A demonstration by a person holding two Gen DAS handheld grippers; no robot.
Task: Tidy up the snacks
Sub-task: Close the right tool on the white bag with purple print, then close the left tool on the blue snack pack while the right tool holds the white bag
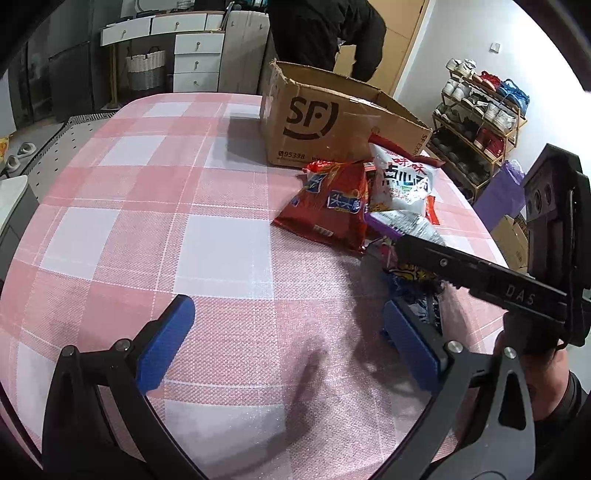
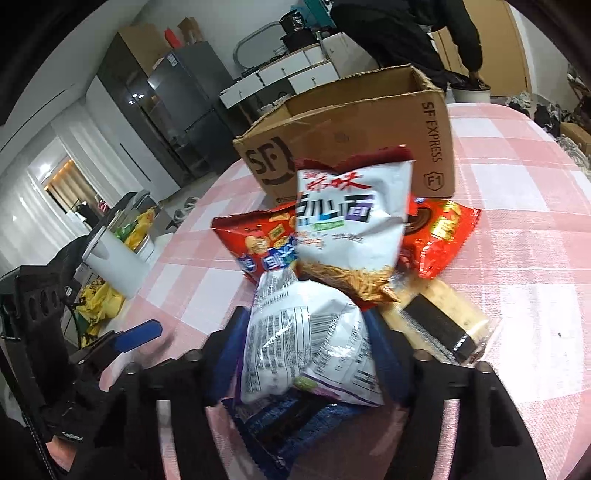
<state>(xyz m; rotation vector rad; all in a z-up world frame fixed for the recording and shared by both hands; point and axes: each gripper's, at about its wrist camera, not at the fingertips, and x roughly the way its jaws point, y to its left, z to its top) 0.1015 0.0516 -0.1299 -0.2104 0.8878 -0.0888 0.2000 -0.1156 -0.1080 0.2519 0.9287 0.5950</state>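
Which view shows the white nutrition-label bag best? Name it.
Right wrist view: the white nutrition-label bag fills the centre between the right hand-held gripper fingers. Left wrist view shows only its edge behind the other gripper.

One cardboard box (image 2: 354,129) stands on one table (image 2: 517,229). Six snack packs show: two white bags (image 2: 351,229) (image 2: 306,343), two red bags (image 2: 258,240) (image 2: 443,236), one clear-wrapped pack (image 2: 443,321) and one blue pack (image 2: 295,417). Two tools (image 1: 288,339) (image 2: 306,354) are in view. One person in black (image 1: 325,29) stands behind.
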